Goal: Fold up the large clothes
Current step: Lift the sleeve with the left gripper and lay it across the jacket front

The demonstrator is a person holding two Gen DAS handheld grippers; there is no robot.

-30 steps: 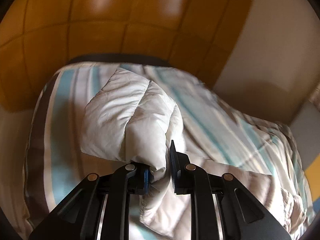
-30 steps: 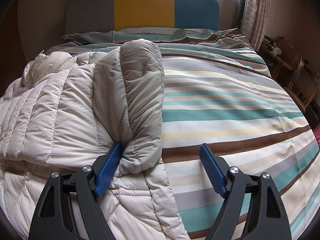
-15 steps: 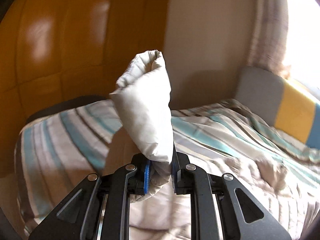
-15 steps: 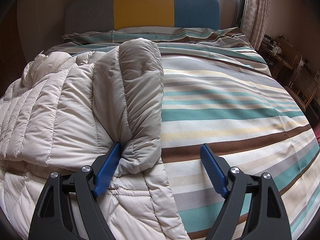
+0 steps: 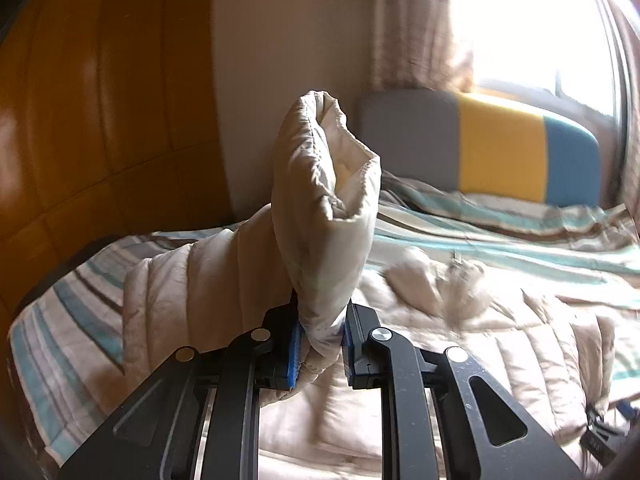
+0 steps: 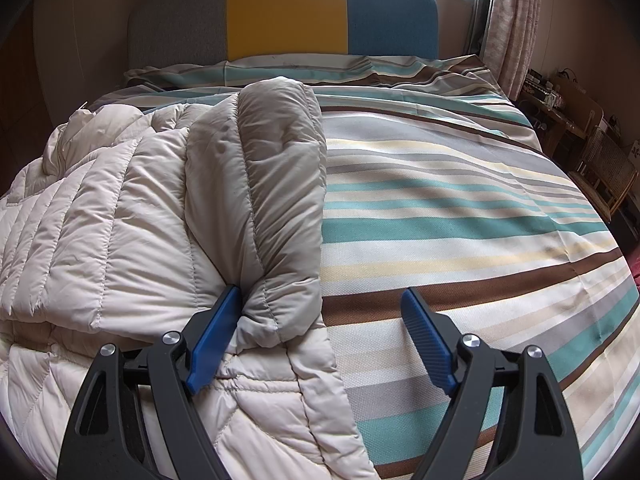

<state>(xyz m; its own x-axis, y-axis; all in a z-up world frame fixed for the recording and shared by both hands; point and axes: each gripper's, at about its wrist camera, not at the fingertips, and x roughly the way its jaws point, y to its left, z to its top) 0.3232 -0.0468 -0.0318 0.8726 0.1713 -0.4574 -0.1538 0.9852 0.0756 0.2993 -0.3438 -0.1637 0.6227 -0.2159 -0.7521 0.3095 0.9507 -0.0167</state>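
A cream quilted puffer jacket [image 6: 100, 232] lies on the left half of a striped bed. My left gripper [image 5: 320, 344] is shut on one sleeve [image 5: 324, 216] and holds it upright, its open cuff pointing up, above the jacket's body [image 5: 460, 344]. In the right wrist view the other sleeve [image 6: 276, 184] lies folded over the jacket along its right edge. My right gripper [image 6: 320, 340] is open, with the sleeve's cuff end between its jaws; the left pad [image 6: 216, 332] touches the fabric and the right pad [image 6: 424, 336] is over the bedspread.
The striped bedspread [image 6: 460, 216] covers the bed's right half. A grey, yellow and blue headboard [image 6: 288, 12] stands at the far end below a bright window. A wooden wardrobe [image 5: 100, 100] is left of the bed. Furniture and chairs [image 6: 592, 152] stand at the right.
My left gripper has lifted the sleeve off the bed and swung to the right toward the headboard, the cuff now standing upright. My right gripper and the folded sleeve have not moved.
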